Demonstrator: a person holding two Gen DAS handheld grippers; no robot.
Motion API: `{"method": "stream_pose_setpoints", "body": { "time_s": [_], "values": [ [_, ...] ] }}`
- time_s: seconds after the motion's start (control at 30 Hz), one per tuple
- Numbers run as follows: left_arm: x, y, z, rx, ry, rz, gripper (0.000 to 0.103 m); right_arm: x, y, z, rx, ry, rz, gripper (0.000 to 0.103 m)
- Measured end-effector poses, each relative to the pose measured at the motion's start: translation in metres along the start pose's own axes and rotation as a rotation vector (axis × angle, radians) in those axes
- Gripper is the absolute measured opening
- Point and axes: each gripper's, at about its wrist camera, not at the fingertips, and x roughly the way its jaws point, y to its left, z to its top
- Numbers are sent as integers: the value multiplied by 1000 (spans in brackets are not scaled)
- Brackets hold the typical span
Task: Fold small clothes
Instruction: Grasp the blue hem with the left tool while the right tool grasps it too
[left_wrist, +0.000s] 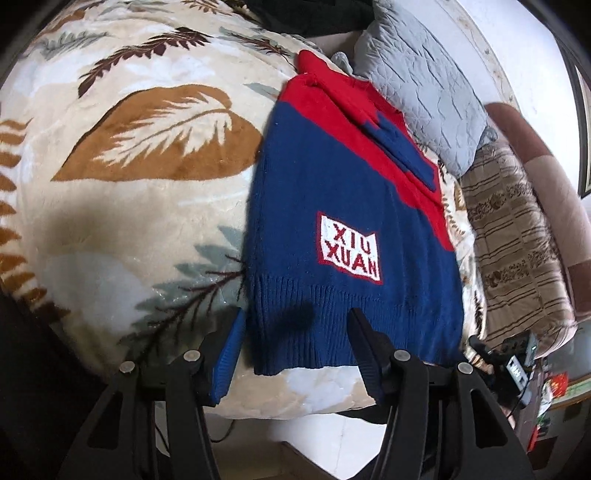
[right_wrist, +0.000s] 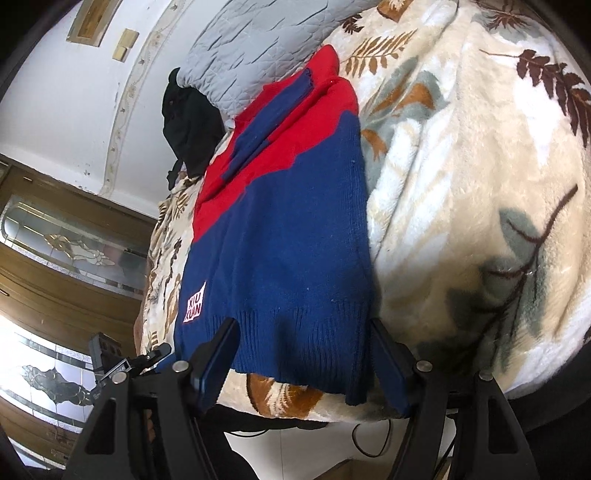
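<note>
A small blue and red knit sweater (left_wrist: 332, 192) with a white "XIU XUAN" patch lies flat on a leaf-patterned blanket (left_wrist: 147, 147), its sleeves folded in over the red upper part. Its ribbed hem is nearest me. My left gripper (left_wrist: 295, 317) is open, its fingers straddling the hem's left corner just above the fabric. The sweater also shows in the right wrist view (right_wrist: 288, 236). My right gripper (right_wrist: 303, 328) is open, its fingers straddling the hem's right part. Neither holds anything.
A grey quilted pillow (left_wrist: 417, 81) lies beyond the sweater's collar, with a dark garment (right_wrist: 188, 122) beside it. A brown striped cover (left_wrist: 517, 251) lies to the right. The blanket edge (right_wrist: 295, 410) drops off just below the hem. Wooden glass-panelled doors (right_wrist: 66, 236) stand at left.
</note>
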Motion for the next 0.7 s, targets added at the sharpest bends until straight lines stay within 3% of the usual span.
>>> {"method": "stream_pose_setpoints", "body": {
  "time_s": [0.13,0.23,0.27,0.3,0.33,0.43,0.57,0.7],
  "values": [
    [5,0,1,5,4,14,58,1,-5,1,19,2,4,64],
    [7,-6,1,42,7,43,56,5,-9,1,38,27,-23,27],
    [8,-8,1,54,4,67,43,10,-12,1,59,48,-31,27],
    [8,-9,1,66,7,89,13,11,-13,2,69,50,-30,26],
    [10,-9,2,77,15,113,3,10,-13,3,74,51,-35,23],
    [3,-2,3,46,6,96,5,6,-6,2,43,45,-49,7],
    [-16,-2,3,45,-53,56,5,-16,6,4,25,-8,2,7],
    [0,9,1,7,-4,99,7,-6,-5,4,48,31,29,10]
  ]
}}
